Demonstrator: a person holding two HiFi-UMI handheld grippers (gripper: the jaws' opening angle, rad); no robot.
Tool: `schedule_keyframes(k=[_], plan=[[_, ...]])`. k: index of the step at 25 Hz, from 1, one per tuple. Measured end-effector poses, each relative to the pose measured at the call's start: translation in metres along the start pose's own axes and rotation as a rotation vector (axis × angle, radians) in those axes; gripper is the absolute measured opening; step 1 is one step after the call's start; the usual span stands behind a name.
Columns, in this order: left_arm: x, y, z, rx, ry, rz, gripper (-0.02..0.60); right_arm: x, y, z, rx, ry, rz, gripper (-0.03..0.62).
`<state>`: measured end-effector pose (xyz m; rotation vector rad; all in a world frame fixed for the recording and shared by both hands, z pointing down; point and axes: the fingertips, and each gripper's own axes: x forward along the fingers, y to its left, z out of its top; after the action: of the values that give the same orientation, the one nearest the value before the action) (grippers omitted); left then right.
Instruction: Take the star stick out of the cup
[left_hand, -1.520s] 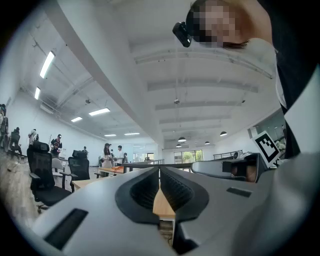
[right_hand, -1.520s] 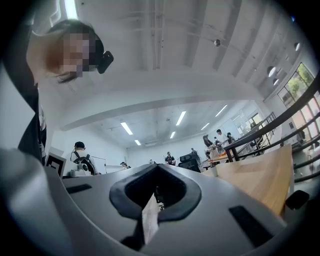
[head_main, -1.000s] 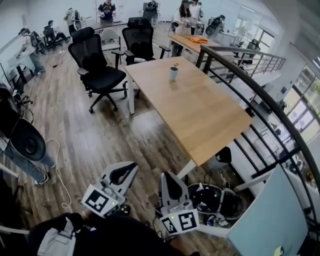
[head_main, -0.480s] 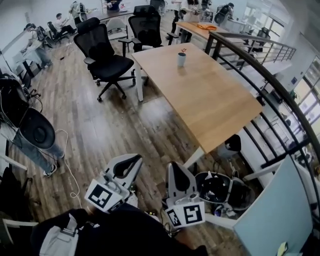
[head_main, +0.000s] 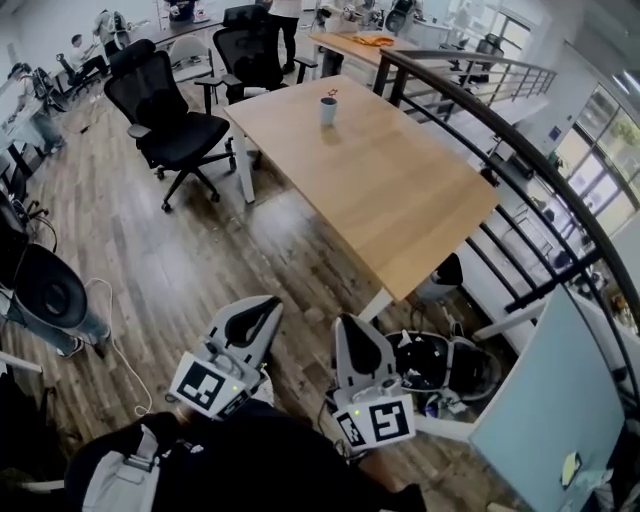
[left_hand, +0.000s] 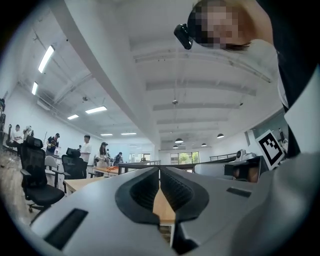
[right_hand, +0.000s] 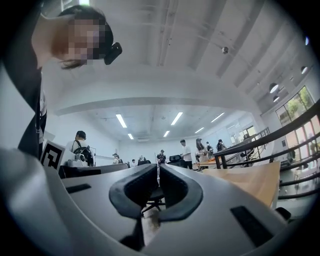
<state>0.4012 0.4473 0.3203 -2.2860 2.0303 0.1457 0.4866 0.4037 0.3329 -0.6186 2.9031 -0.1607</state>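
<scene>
The left claw (head_main: 266, 305) and the right claw (head_main: 342, 322) are held low over the wooden floor (head_main: 190, 270), side by side. Both are close to the person's body and short of the near corner of the tabletop (head_main: 400, 200). In the left gripper view the left claw (left_hand: 159, 170) is clenched, its jaws meeting at the tips with nothing between them. The right gripper view shows the right claw (right_hand: 157, 168) clenched and empty likewise. The cup (head_main: 328, 111) stands upright far ahead of both claws, near the tabletop's far end. The star stick (head_main: 331, 96) rises from the cup, its small red top above the rim. Black office chairs (head_main: 150, 90) stand ahead and to the left of the claws, and a dark railing (head_main: 530, 172) runs to their right.
</scene>
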Motion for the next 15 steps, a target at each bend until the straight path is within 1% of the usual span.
schedule_keyframes(k=[4,7,12,15], plan=[[0.019,0.032,-0.003,-0.012,0.007,-0.023,0.021,0.034,-0.006,-0.003,-0.002,0.012,-0.015,0.023],[0.033,0.061,-0.003,-0.005,-0.001,-0.041,0.021,0.067,-0.009,-0.006,-0.01,0.014,-0.024,0.023],[0.044,0.125,-0.011,-0.028,-0.017,-0.024,0.021,0.128,-0.002,-0.02,-0.018,0.02,-0.01,0.023],[0.05,0.159,-0.019,-0.032,-0.006,-0.024,0.021,0.162,0.0,-0.029,-0.017,0.025,-0.01,0.023]])
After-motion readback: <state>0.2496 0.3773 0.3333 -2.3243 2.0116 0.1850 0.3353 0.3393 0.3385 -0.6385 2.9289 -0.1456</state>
